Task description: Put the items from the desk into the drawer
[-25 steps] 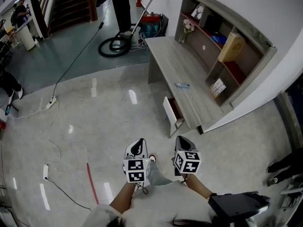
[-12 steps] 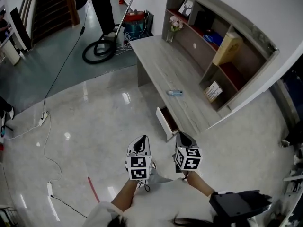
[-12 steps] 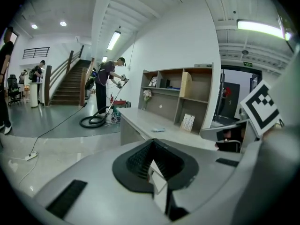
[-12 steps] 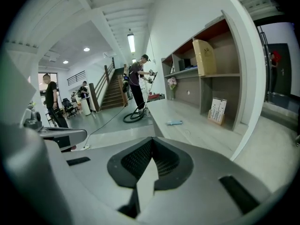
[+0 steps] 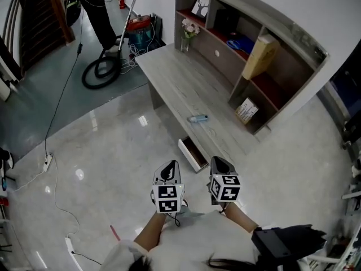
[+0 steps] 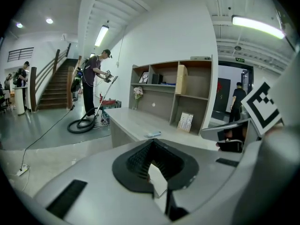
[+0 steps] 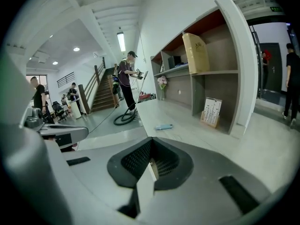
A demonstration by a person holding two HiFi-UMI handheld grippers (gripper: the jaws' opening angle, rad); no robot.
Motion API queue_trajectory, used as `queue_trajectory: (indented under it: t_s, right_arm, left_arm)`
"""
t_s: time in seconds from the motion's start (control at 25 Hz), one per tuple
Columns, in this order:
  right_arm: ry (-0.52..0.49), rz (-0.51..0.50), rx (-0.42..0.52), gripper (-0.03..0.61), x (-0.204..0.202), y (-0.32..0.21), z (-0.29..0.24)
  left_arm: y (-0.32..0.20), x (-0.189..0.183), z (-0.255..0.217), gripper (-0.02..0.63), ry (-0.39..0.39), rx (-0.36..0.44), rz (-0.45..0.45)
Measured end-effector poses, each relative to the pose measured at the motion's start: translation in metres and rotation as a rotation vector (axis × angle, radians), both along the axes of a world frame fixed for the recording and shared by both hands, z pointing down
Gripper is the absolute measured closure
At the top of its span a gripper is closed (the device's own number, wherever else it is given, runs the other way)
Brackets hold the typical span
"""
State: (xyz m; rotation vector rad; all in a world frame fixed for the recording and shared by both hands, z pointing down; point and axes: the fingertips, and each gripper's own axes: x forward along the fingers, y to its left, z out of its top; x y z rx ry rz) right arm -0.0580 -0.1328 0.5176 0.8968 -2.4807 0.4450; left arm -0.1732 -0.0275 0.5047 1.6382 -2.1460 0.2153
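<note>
Head view: the left gripper (image 5: 167,175) and the right gripper (image 5: 220,166) are held side by side over the glossy floor (image 5: 101,151), near the person's body, both pointing toward the grey wooden desk (image 5: 180,78). Each has its jaws drawn together with nothing in them. The only loose thing on the desk top is 1 small light-blue item (image 5: 197,118), which lies flat near the desk's front edge and well apart from both grippers. Just below it, the drawer (image 5: 191,153) stands pulled out from the desk's front. A shelf unit (image 5: 282,89) behind the desk holds a tilted cardboard box (image 5: 260,56), and a vase of flowers (image 5: 188,31) stands at the desk's far end. Beyond that end, a person (image 5: 97,10) works a vacuum whose hose (image 5: 98,72) coils on the floor.

Left gripper view: the left gripper's (image 6: 153,170) jaws are closed on each other, empty. The light-blue item (image 6: 152,134) shows ahead on the desk (image 6: 131,123), and the right gripper's marker cube (image 6: 263,108) is at the right edge.

Right gripper view: the right gripper's (image 7: 151,165) jaws meet with nothing between them. The light-blue item (image 7: 164,126) lies ahead on the desk (image 7: 197,135), with the shelf unit (image 7: 220,78) to its right.
</note>
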Motion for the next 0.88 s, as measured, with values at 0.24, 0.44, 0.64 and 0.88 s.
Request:
queue_trajectory:
  t_s: [0.24,0.44,0.64,0.88]
  right_arm:
    - [-0.006,0.06,-0.014,0.578,-0.001,-0.024,-0.001]
    - [0.004,0.175,-0.032,0.578,0.008,-0.039,0.008]
    - [-0.002,0.332,-0.058,0.579,0.001,-0.051,0.014]
    - [-0.029,0.461,-0.055,0.579,-0.033,-0.06,0.009]
  left_arm:
    - [-0.031,-0.008,-0.002,0.615,-0.014,-0.014,0.065]
    - [-0.061,-0.013,0.002,0.616,-0.013,-0.02,0.172]
    - [-0.096,-0.03,0.004,0.616,-0.019,-0.034,0.33]
    - [-0.134,-0.07,0.0,0.615,-0.033,-0.03,0.461]
